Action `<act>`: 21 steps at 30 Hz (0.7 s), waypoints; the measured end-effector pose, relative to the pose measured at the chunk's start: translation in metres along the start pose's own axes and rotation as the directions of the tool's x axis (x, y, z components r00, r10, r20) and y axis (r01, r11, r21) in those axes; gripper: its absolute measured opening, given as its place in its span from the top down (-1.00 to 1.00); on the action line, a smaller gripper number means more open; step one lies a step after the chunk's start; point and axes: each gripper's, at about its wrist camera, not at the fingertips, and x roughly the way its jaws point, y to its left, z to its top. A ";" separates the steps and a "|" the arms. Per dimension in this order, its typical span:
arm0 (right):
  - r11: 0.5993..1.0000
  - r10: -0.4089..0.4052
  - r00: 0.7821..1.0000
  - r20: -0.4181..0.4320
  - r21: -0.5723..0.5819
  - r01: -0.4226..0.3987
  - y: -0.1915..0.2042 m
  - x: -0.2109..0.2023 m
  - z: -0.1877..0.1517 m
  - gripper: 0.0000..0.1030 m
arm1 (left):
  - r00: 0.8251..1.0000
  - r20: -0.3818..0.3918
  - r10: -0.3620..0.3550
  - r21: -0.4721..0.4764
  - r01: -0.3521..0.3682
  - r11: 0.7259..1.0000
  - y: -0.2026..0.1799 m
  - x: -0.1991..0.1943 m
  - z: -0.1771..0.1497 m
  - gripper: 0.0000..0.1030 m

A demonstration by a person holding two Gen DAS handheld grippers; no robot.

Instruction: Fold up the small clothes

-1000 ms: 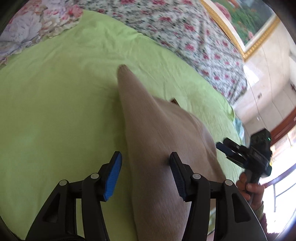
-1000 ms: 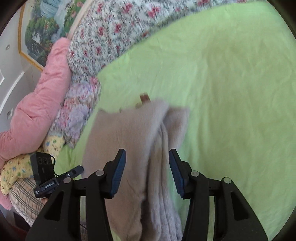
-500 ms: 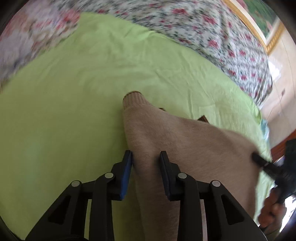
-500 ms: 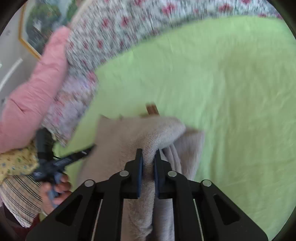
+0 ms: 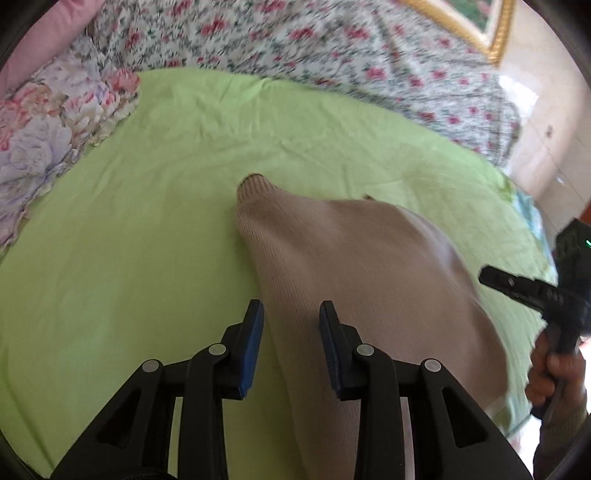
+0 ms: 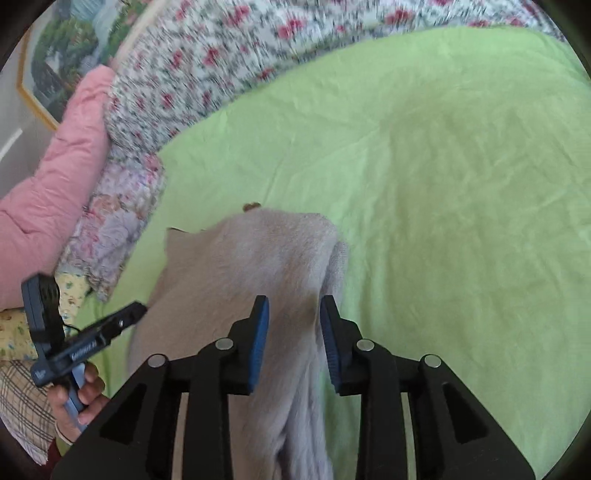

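A beige knit sweater [image 5: 354, 266] lies on the green bed sheet [image 5: 129, 258], its cuff end pointing to the far side. My left gripper [image 5: 291, 332] is open, its blue pads on either side of the sweater's left edge. In the right wrist view the sweater [image 6: 251, 266] lies partly folded with a doubled right edge. My right gripper [image 6: 294, 325] is open over that folded edge. Each gripper shows in the other's view, the right one [image 5: 524, 288] and the left one [image 6: 99, 332], both hand-held.
A floral quilt [image 5: 369, 55] runs along the far side of the bed. A floral pillow [image 5: 48, 140] and a pink duvet [image 6: 44, 184] lie at the left. A gold-framed picture [image 5: 476, 22] hangs on the wall. Green sheet spreads to the right [image 6: 461, 184].
Both grippers were open one second ago, closed on the sweater half a second ago, and have now opened again and let go. The sweater lies flatter, more folded over.
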 end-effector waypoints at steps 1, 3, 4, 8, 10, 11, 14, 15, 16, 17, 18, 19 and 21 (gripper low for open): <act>1.000 0.015 1.000 0.012 -0.005 -0.015 0.000 -0.012 -0.009 0.35 | 1.000 0.005 -0.019 0.008 0.019 1.000 -0.001 -0.014 -0.015 0.37; 0.999 0.034 0.999 0.030 -0.015 -0.033 0.003 -0.024 -0.024 0.27 | 0.999 0.001 -0.046 0.023 0.046 0.999 -0.003 -0.029 -0.038 0.37; 0.999 0.040 0.999 0.032 -0.019 -0.040 0.007 -0.029 -0.034 0.18 | 0.999 -0.007 -0.052 0.034 0.052 0.998 -0.005 -0.037 -0.055 0.37; 0.998 0.053 0.998 0.023 -0.027 -0.052 0.010 -0.051 -0.076 0.04 | 0.996 -0.043 -0.078 0.040 0.080 0.996 -0.009 -0.050 -0.102 0.36; 0.999 0.049 0.999 0.019 -0.018 -0.049 0.010 -0.055 -0.089 0.02 | 0.995 -0.040 -0.092 0.049 0.094 0.994 -0.013 -0.054 -0.120 0.32; 0.998 0.058 0.998 0.016 -0.007 -0.058 0.009 -0.056 -0.095 -0.01 | 0.994 -0.039 -0.100 0.055 0.102 0.993 -0.014 -0.055 -0.127 0.27; 0.999 0.054 0.998 0.013 -0.005 -0.054 0.010 -0.054 -0.105 -0.06 | 0.996 -0.042 -0.084 0.076 0.087 0.993 -0.020 -0.050 -0.138 0.26; 0.999 0.046 0.999 0.010 -0.008 -0.046 0.011 -0.053 -0.107 -0.06 | 0.996 -0.043 -0.078 0.084 0.081 0.993 -0.023 -0.046 -0.140 0.26; 0.999 0.045 0.999 0.009 -0.006 -0.044 0.010 -0.052 -0.108 -0.06 | 0.997 -0.041 -0.068 0.087 0.071 0.994 -0.023 -0.043 -0.140 0.26; 0.999 0.048 0.999 0.010 -0.001 -0.048 0.010 -0.051 -0.109 -0.06 | 0.998 -0.035 -0.046 0.087 0.049 0.995 -0.024 -0.039 -0.140 0.26; 0.999 0.050 0.999 0.014 -0.002 -0.050 0.011 -0.050 -0.109 -0.06 | 0.999 -0.030 -0.035 0.088 0.037 0.995 -0.022 -0.036 -0.138 0.26; 0.999 0.050 0.999 0.019 -0.010 -0.050 0.013 -0.050 -0.109 -0.06 | 1.000 -0.022 -0.020 0.086 0.022 0.996 -0.021 -0.033 -0.138 0.26; 0.999 0.046 0.999 0.017 -0.030 -0.045 0.015 -0.048 -0.111 -0.06 | 1.000 -0.010 -0.008 0.079 0.009 0.997 -0.021 -0.030 -0.135 0.27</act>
